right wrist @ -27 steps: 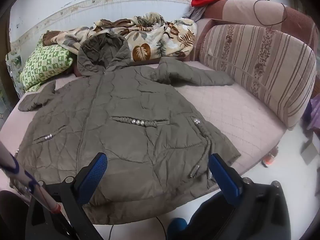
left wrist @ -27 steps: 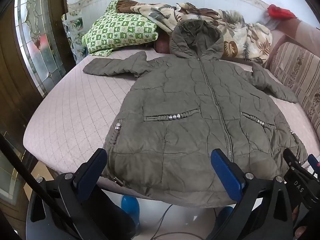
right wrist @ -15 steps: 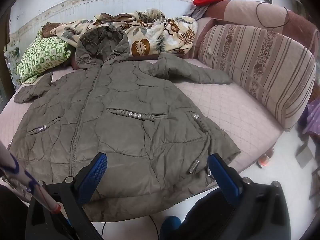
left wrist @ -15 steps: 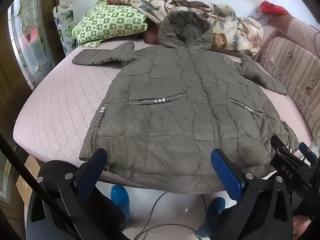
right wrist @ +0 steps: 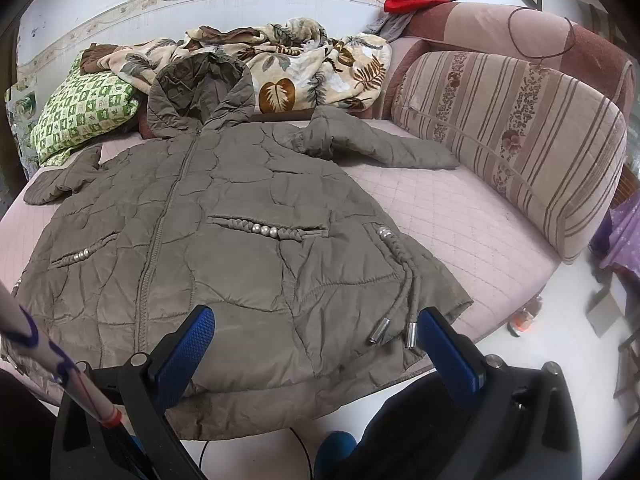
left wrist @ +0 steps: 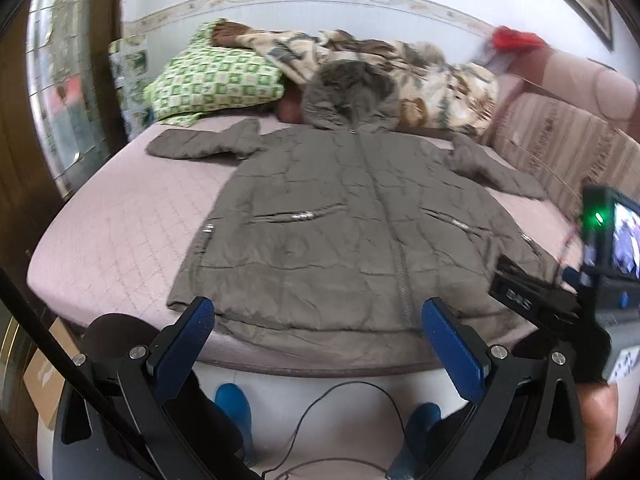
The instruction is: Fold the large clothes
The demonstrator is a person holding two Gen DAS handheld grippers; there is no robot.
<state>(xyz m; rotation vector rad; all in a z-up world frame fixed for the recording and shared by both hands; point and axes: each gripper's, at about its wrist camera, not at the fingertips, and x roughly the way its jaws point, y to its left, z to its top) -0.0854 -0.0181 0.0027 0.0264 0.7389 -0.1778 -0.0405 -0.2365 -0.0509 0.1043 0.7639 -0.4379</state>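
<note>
An olive-grey quilted hooded coat [left wrist: 352, 224] lies face up and zipped on a pink bed [left wrist: 112, 236], sleeves spread, hood toward the wall. It also shows in the right wrist view [right wrist: 224, 240], where its drawstring ends [right wrist: 394, 330] hang near the hem. My left gripper [left wrist: 316, 316] is open and empty, just in front of the hem's middle. My right gripper [right wrist: 314, 322] is open and empty over the coat's lower right part. The right gripper's body [left wrist: 560, 300] shows at the right edge of the left wrist view.
A green checked pillow [left wrist: 212, 80] and a leaf-print blanket [right wrist: 312, 68] lie at the head of the bed. A striped cushion [right wrist: 520, 140] stands along the right side. A cable [left wrist: 340, 408] and blue slippers [left wrist: 232, 404] lie on the floor below the bed edge.
Both grippers have drawn back and shifted; the left view now sits lower and farther from the hem, with the right gripper's body entering it. The coat has not moved.
</note>
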